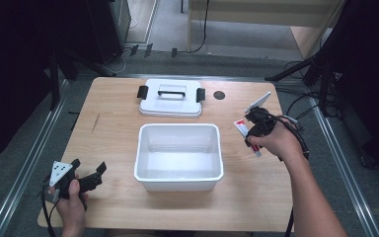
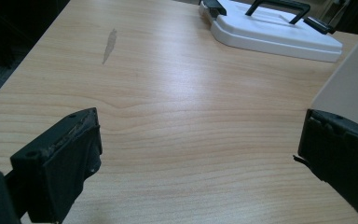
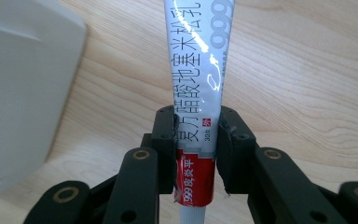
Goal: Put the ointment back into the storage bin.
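- High view: a pale wooden desk (image 1: 113,148) holds an open, empty white plastic rectangular bin (image 1: 178,156) at its middle. Beyond it, well apart, lies the bin's flat white lid with a black handle and black clips (image 1: 170,98). To the right of the bin, the person's right hand carries the right tongs (image 1: 252,129), which clamp a slim white tube of ointment with a red band (image 1: 241,128). At the near left corner, the left tongs (image 1: 88,170) rest low over the desk.
- Left gripper view: the left tongs (image 2: 196,149) stand wide open with nothing between them, over bare wood. The bin's white wall is at the right edge, and the lid lies farther off.
- Right gripper view: the right tongs (image 3: 197,140) are closed on the tube (image 3: 198,79) near its red end. The tube points away above the desk, and a corner of the bin shows at the left.
- Judgement: the tube looks headed for the bin. To do this well, keep the grip firm, carry it clear above the rim, centre it over the opening, lower it, then release.
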Demonstrator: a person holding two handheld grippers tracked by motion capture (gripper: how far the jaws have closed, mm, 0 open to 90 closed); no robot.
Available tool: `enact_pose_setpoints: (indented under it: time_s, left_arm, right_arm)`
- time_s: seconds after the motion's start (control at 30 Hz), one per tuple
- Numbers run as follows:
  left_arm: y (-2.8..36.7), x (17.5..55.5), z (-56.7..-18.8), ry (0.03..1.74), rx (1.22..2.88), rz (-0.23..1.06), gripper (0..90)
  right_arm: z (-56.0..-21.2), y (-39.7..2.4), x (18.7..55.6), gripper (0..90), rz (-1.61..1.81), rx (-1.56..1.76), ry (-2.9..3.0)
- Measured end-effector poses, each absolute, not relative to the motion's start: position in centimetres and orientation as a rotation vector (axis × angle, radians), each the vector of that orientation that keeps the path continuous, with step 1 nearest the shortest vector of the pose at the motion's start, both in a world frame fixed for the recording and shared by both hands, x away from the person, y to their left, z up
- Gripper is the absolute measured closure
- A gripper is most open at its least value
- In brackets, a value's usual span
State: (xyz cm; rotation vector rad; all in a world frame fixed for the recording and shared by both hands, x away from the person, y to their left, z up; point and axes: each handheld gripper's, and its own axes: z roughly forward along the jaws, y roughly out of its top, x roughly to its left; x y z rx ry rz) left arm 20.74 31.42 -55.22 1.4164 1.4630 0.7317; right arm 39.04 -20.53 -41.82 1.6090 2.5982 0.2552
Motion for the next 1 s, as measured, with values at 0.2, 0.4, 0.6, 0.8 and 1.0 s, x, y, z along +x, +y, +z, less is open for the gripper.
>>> enact_pose_setpoints:
  time_s: [0.2, 0.4, 0.6, 0.8, 1.0]
  left_arm:
    - [31.4, 20.7, -55.2, 1.462, 1.416, 0.731, 0.3]
    - [31.4, 20.7, -55.2, 1.462, 1.414, 0.731, 0.3]
    - [31.5, 20.8, -55.2, 1.461, 1.409, 0.729, 0.3]
    - [31.5, 20.8, -55.2, 1.462, 1.410, 0.725, 0.3]
    - [31.5, 20.8, -55.2, 1.463, 1.411, 0.726, 0.3]
  right_arm:
    - [-39.6, -18.7, 38.9, 71.9, 0.263, 1.584, 2.609]
    - [-37.6, -16.4, 38.7, 71.9, 0.277, 1.527, 2.640]
    - [-36.0, -14.2, 38.5, 71.9, 0.264, 1.502, 2.653]
    - [-34.8, -12.2, 38.2, 71.9, 0.271, 1.460, 2.679]
    - [-34.4, -10.4, 37.5, 71.9, 0.291, 1.394, 2.724]
